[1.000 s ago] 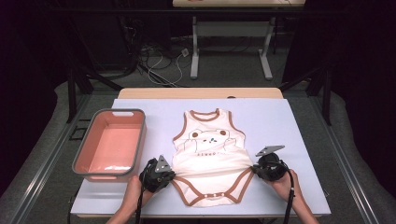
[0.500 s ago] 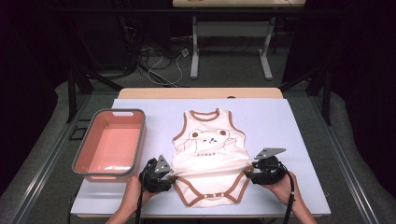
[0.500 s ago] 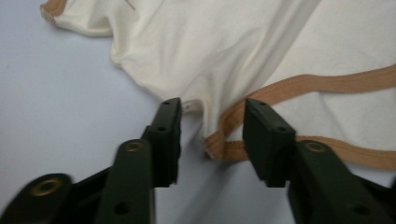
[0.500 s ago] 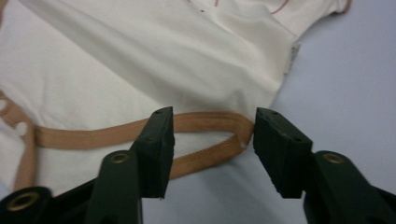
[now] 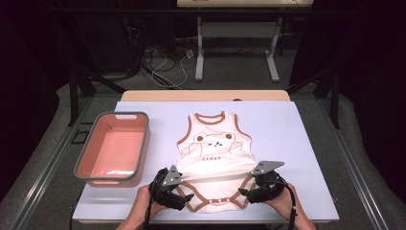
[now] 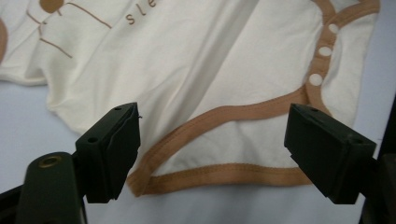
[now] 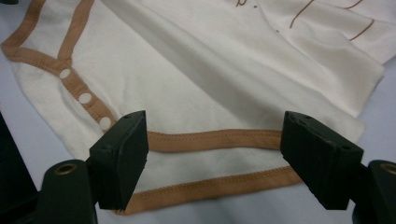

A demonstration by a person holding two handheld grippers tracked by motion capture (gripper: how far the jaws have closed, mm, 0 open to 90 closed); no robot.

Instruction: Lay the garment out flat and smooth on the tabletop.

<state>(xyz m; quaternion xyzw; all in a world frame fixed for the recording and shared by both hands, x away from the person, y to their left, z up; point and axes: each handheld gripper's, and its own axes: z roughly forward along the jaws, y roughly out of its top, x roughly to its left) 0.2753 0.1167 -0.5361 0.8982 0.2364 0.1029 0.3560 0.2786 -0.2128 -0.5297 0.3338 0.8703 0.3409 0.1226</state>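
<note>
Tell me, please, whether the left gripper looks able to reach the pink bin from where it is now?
Probably yes. The left gripper sits open at the bodysuit's lower corner, holding nothing, and the pink bin lies just beside it on the table, with bare surface between them.

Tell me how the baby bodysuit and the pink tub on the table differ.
The bodysuit is soft cream cloth with brown trim and a bear print, lying flat; the tub is a stiff pink box with a grey rim and raised walls. The bodysuit lies mid-table between the left gripper and right gripper; the tub sits off to the left, away from both. Both rest on the pale table cover.
</note>
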